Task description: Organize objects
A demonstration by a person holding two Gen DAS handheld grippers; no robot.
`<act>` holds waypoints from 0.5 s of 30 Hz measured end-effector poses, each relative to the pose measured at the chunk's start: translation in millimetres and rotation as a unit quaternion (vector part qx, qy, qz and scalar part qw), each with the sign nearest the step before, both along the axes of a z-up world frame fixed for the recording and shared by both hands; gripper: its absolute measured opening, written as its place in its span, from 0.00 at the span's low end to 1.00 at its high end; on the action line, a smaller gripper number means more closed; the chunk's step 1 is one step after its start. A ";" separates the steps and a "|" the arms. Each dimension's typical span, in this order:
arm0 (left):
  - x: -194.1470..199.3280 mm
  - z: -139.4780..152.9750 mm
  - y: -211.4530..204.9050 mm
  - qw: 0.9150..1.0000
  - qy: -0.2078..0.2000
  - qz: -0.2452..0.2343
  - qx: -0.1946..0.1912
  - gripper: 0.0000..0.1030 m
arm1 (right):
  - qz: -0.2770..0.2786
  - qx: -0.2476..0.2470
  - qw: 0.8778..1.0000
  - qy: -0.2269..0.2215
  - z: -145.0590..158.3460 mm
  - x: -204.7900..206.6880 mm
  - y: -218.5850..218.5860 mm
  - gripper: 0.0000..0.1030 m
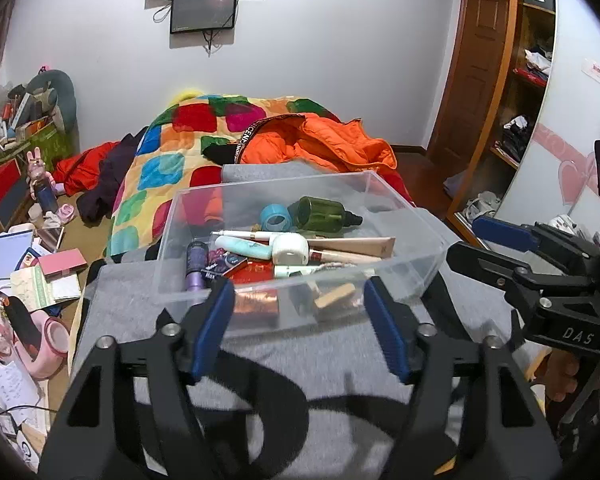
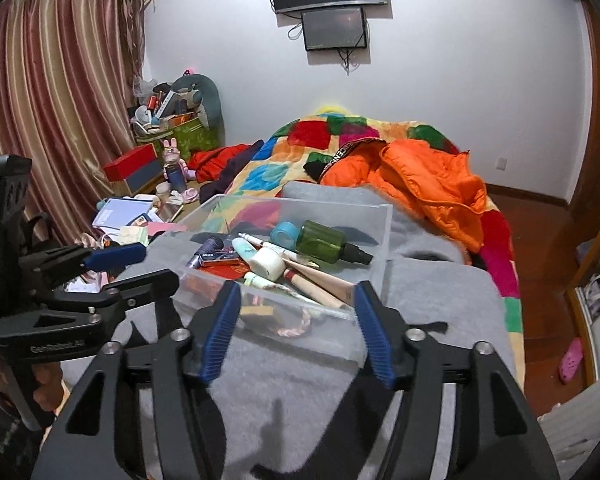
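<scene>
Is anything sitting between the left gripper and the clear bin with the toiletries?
Nothing visible. The left gripper is open just short of the clear bin's near wall, with only bare grey blanket below it.

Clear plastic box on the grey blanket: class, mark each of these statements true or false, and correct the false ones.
1. The clear plastic box is empty. False: it holds small items, among them a green bottle and a blue tape roll.
2. The green bottle lies on its side. True.
3. The left gripper has its jaws shut on the box. False: they stand open, with nothing held.
4. The box sits on a grey blanket. True.
5. The right gripper holds the tape roll. False: its jaws are open and hold nothing.
</scene>
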State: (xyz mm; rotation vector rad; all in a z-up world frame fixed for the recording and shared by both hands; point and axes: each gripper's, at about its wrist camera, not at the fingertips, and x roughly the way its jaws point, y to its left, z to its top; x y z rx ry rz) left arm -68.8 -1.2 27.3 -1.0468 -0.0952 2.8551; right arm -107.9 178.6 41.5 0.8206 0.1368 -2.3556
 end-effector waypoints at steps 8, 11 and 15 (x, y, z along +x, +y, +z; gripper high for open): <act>23.3 -8.3 -1.9 1.000 0.002 0.001 0.001 0.80 | -0.005 0.000 1.000 -0.001 -2.5 19.9 10.5 0.67; 29.7 -12.7 -1.9 1.000 -0.003 0.002 0.003 0.80 | -0.006 -0.003 1.000 -0.006 -5.7 25.5 12.2 0.68; 34.3 -17.5 -3.5 1.000 -0.008 0.002 0.007 0.80 | -0.006 -0.003 1.000 -0.012 -10.1 29.8 12.3 0.68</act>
